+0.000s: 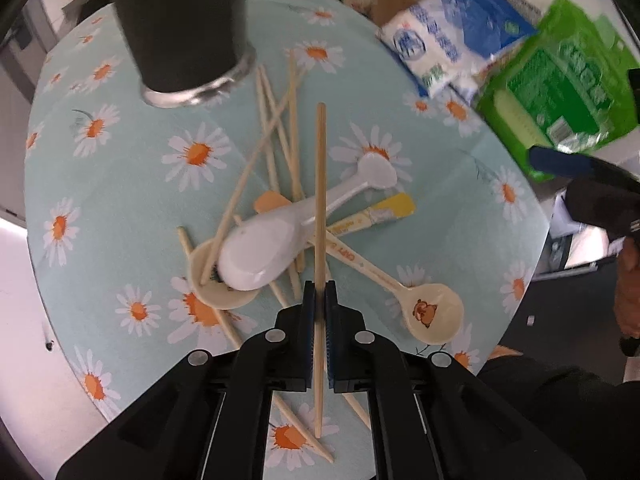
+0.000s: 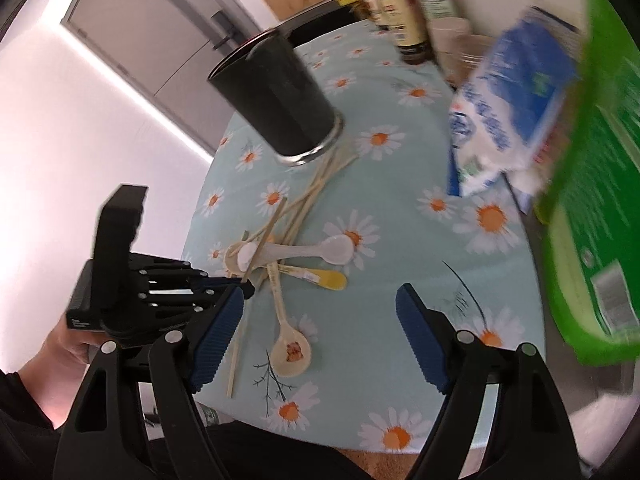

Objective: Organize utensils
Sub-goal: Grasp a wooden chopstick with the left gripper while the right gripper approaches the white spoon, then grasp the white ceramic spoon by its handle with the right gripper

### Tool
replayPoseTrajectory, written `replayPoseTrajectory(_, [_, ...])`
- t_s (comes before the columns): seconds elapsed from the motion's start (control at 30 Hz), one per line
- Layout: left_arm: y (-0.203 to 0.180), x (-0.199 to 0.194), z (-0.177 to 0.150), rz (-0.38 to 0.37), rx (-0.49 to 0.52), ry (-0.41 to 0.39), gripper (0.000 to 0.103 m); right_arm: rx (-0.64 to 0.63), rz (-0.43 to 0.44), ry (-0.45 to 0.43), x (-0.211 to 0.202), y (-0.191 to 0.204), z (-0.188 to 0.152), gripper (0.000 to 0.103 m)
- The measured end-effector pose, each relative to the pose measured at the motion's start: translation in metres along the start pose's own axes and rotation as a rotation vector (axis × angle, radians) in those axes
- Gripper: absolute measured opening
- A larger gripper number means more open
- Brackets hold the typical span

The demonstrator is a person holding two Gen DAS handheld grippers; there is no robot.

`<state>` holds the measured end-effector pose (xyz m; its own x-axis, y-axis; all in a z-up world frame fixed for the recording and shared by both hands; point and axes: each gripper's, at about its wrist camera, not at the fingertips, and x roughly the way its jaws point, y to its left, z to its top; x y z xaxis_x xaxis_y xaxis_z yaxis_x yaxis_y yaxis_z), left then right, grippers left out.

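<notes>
Four spoons lie heaped on the round daisy-print tablecloth: a large glossy white plastic spoon, a cream spoon with a bear print, a yellow-handled spoon and a beige spoon under the white one. About seven thin wooden chopsticks cross among them. The left gripper pinches one more pale chopstick between ribbed blue pads. The right gripper stands wide, empty. A tall dark metal cup stands behind the pile.
</notes>
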<state>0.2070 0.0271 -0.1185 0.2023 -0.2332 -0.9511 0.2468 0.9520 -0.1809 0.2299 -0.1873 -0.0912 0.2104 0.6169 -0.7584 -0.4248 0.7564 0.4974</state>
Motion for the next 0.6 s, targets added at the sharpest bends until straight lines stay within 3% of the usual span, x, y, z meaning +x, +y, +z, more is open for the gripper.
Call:
replayPoseTrajectory(0.17, [0.020, -0.033, -0.013, -0.034, -0.083, -0.092, 0.004, -0.236, -0.004, 0.083, 0.028, 0.028, 0.023, 0.073])
replayPoseTrajectory(0.3, [0.034, -0.055, -0.028, -0.036, -0.147, -0.165, 0.003, -0.455, -0.003, 0.223, 0.066, 0.057, 0.034, 0.068])
replayPoseTrajectory(0.43, [0.037, -0.064, -0.050, -0.035, -0.206, -0.225, 0.003, -0.593, -0.013, 0.336, 0.101, 0.073, 0.038, 0.058])
replayPoseTrajectory(0.6, [0.042, -0.074, -0.077, -0.024, -0.273, -0.288, 0.003, -0.825, -0.106, 0.454, 0.130, 0.096, 0.036, 0.051])
